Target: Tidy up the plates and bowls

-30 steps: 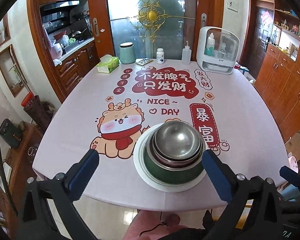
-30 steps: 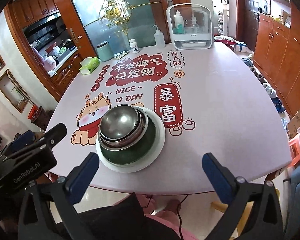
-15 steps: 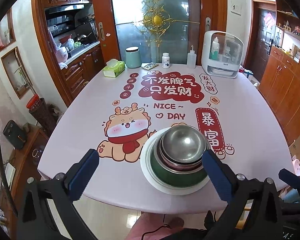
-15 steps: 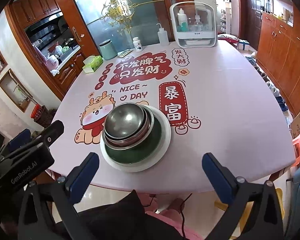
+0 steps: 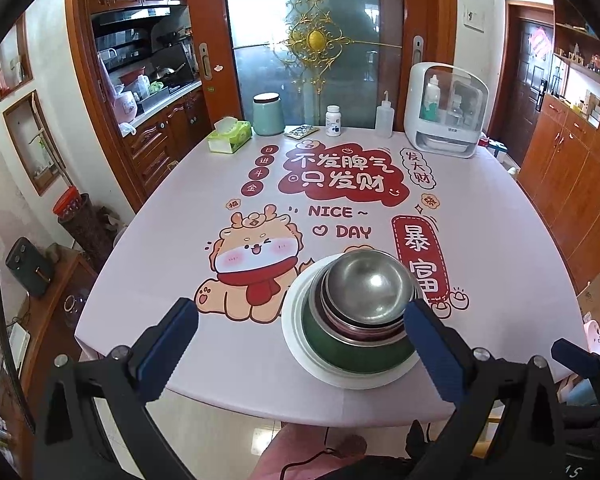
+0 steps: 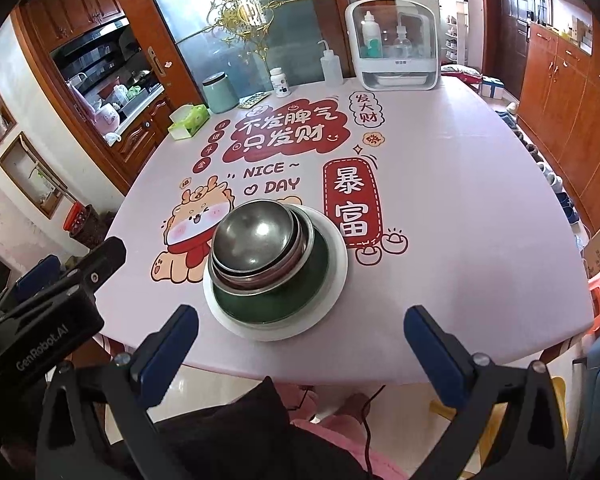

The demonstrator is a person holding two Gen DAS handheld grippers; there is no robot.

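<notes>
A stack stands near the table's front edge: a white plate (image 5: 296, 336) (image 6: 336, 276) under a green bowl (image 5: 332, 348) (image 6: 312, 280), with nested steel bowls on top, the uppermost (image 5: 366, 284) (image 6: 254, 234) shiny and empty. My left gripper (image 5: 300, 344) is open and empty, held back in front of the table, the stack showing between its blue fingers. My right gripper (image 6: 300, 344) is open and empty, also off the table edge; the stack lies ahead, slightly left. The left gripper's body (image 6: 40, 312) shows at the right wrist view's left.
The pink printed tablecloth (image 5: 340, 184) covers the table. At the far edge stand a tissue box (image 5: 229, 141), a green canister (image 5: 267, 114), a pill bottle (image 5: 333, 121), a squeeze bottle (image 5: 384, 118) and a white cabinet box (image 5: 446, 116). Wooden cabinets line the right wall.
Both grippers have drawn back and up from the table, so the stack looks smaller and farther. The stack has not moved.
</notes>
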